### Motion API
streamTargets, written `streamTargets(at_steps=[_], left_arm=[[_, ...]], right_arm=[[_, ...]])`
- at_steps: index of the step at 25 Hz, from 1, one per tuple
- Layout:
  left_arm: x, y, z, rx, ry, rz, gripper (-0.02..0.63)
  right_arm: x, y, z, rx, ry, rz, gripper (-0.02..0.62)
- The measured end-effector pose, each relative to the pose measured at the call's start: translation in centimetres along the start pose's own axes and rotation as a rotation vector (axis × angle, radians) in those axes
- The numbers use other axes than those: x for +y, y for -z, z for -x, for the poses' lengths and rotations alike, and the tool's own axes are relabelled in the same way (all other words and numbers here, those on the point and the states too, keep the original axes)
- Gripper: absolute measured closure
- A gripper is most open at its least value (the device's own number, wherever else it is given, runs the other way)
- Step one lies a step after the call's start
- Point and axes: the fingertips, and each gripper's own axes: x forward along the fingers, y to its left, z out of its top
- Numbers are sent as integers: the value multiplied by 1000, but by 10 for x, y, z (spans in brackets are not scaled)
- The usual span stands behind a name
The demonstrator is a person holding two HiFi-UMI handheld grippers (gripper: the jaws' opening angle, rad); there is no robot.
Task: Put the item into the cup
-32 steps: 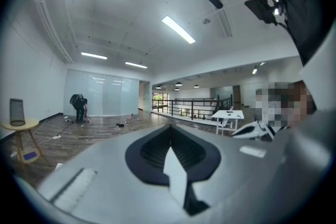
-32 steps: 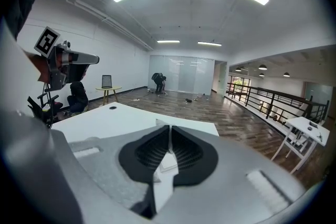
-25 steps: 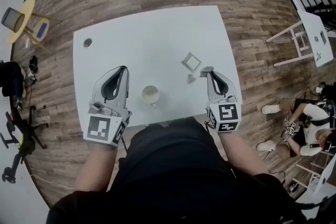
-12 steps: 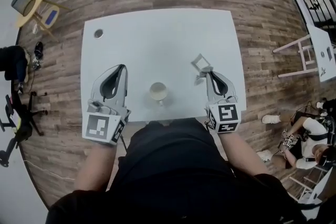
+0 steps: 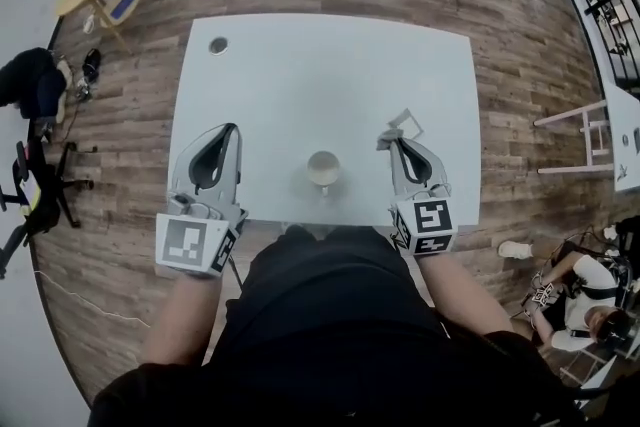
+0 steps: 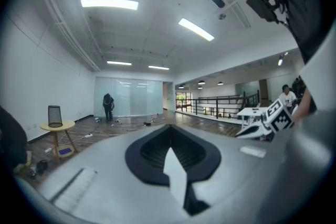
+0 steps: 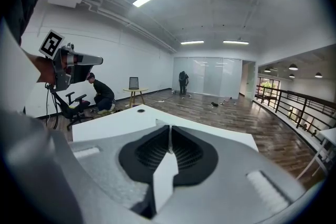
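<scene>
both claws are pressed together, empty; the left gripper (image 5: pixel 231 131) hangs beside the cup (image 5: pixel 322 171); the right gripper (image 5: pixel 391 141) points at the grey square item (image 5: pixel 405 123), which lies on the table (image 5: pixel 300 75) just past its tips, well apart from the cup; arriving closed, it would likely shove the item away (perhaps toward the nearby table edge) rather than grasp it.

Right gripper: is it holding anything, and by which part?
Nothing. The right gripper is shut and empty; the square frame piece lies free on the table beyond its tip.
</scene>
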Motion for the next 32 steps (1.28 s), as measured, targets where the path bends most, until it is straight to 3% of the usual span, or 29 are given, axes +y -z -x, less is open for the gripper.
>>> streamTargets(at_steps=[21, 32], left_arm=[[46, 18, 75, 31, -214, 32, 605], [48, 26, 81, 40, -232, 58, 606]], right_arm=[[79, -16, -41, -3, -220, 76, 578], [91, -14, -44, 15, -257, 93, 580]])
